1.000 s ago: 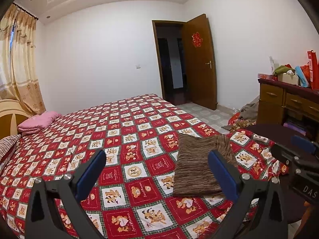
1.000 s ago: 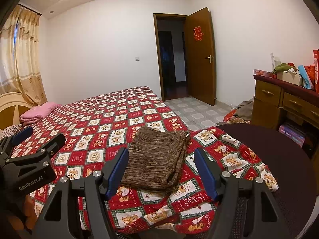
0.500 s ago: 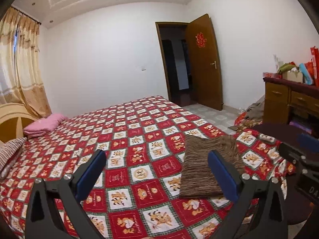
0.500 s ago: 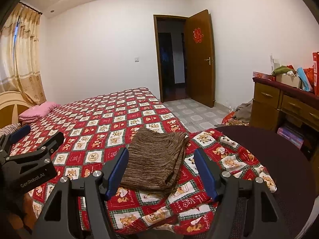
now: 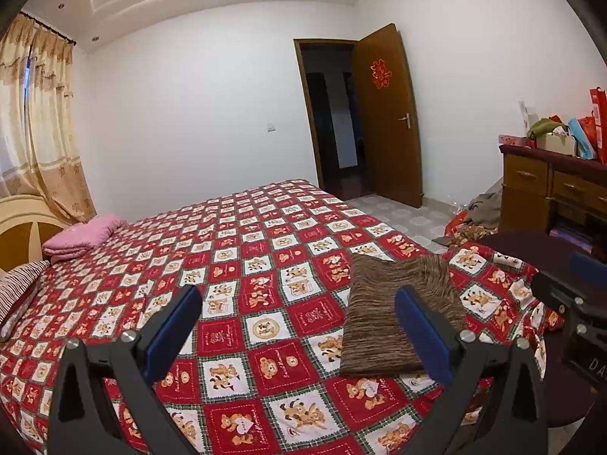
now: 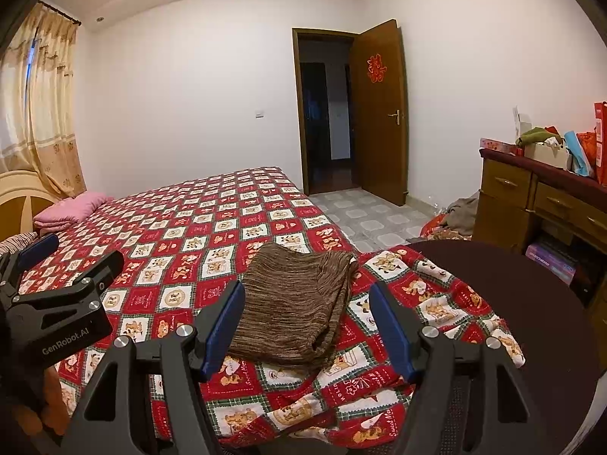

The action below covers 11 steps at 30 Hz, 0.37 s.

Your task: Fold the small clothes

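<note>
Left gripper (image 5: 297,326): jaws spread wide, nothing between the blue pads (image 5: 172,331), held above the bedspread (image 5: 265,250). It also shows at 9 o'clock in the right wrist view (image 6: 72,261), too side-on there to read its opening.

Right gripper (image 6: 305,326): jaws wide apart, pads (image 6: 390,331) clear of any cloth, not gripping anything. Its tip enters the left wrist view at 3 o'clock (image 5: 569,284).

Brown garment (image 6: 296,303): folded into a rough rectangle, lying flat on the bedspread near the bed's near right corner. In the right wrist view it sits at centre, framed between the two fingers but beyond them, not touched. In the left wrist view (image 5: 394,311) it lies toward 4 o'clock, partly behind the right-hand finger of that gripper. The folded edge at the near side looks thick; the far end spreads slightly wider.

Bedspread: red and white squares with bear prints, rumpled where it hangs over the near corner.

Dark round table (image 6: 531,303): at 4 o'clock in the right wrist view, touching the hanging edge of the bedspread.

Pink pillow (image 5: 81,235): at 9 o'clock, by the headboard (image 5: 22,227), well apart from the garment.

Door (image 6: 379,113): at 1 o'clock, standing open. Dresser (image 6: 531,204): at 3 o'clock, top cluttered with bags and boxes.
</note>
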### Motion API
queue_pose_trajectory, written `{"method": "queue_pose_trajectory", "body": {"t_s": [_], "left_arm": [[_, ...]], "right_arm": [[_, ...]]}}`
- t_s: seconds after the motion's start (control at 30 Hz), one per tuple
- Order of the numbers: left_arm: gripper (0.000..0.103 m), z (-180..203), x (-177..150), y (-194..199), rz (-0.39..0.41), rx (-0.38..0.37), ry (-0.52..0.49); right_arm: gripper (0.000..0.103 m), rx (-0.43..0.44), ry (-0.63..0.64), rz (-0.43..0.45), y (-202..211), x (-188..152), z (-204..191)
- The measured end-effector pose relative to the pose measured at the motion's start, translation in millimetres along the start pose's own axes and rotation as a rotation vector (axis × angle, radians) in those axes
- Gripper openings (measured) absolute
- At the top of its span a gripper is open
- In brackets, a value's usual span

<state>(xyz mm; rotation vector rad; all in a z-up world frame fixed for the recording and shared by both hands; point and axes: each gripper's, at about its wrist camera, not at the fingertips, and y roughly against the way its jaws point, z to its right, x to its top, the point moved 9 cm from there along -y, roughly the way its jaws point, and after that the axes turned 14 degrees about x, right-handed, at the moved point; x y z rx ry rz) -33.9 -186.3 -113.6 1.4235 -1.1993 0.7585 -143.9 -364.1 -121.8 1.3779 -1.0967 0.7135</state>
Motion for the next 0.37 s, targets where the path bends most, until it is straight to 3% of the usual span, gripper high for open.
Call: {"method": "queue_pose_trajectory", "body": {"t_s": [0.17, 0.37], "left_arm": [[0.103, 4, -5, -7, -0.051, -0.072, 0.021], [0.103, -2, -8, -16, -0.079, -0.048, 0.03]], "right_arm": [[0.069, 0.001, -0.003, -0.007, -1, -2, 0], [0.069, 0.0, -0.001, -0.011, -4, -3, 1]]}}
